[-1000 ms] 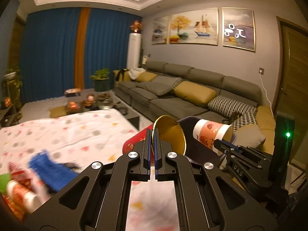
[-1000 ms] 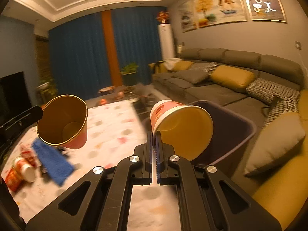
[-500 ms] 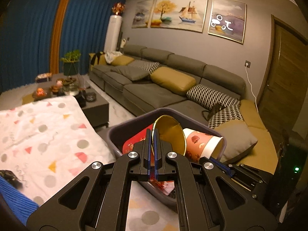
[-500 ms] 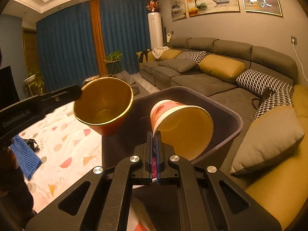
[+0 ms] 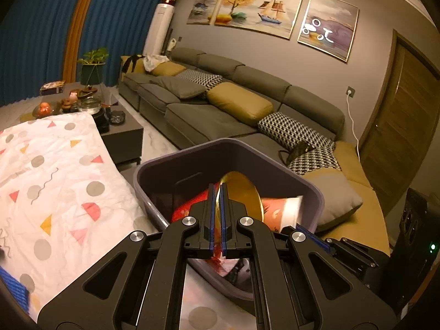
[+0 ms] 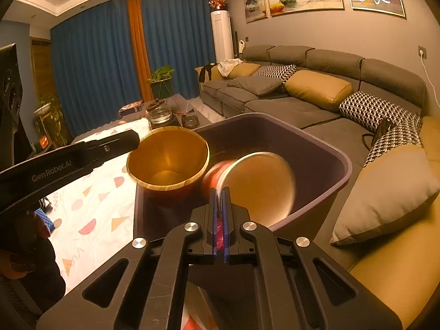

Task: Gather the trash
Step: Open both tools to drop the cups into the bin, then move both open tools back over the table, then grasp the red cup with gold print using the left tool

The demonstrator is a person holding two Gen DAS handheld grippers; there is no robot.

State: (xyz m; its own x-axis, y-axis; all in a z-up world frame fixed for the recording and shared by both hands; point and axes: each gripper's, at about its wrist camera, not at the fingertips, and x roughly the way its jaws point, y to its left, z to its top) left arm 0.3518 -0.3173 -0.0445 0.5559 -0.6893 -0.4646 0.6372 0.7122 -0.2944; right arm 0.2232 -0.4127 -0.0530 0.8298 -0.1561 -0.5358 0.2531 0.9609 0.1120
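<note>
Dim room: grey sofa [image 5: 247,104], blue curtains [image 6: 104,63], 3 paintings [image 5: 264,11] on grey wall.

Purple bin [image 6: 324,148], red/gold cup [image 6: 167,162], white cloth [image 5: 60,181] w/ coloured shapes, blue curtains [image 6: 90,68].

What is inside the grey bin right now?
The grey bin shows red-patterned litter low at its near wall. Both gripper-held cups, the red cup and pale cup, hang over its opening, covering most of the floor.

Inside the purple bin [image 6: 324,148], the white-and-red cup [image 6: 258,184] is smeared by motion blur, and the bin's floor is hidden behind both cups and gripper frames.
</note>
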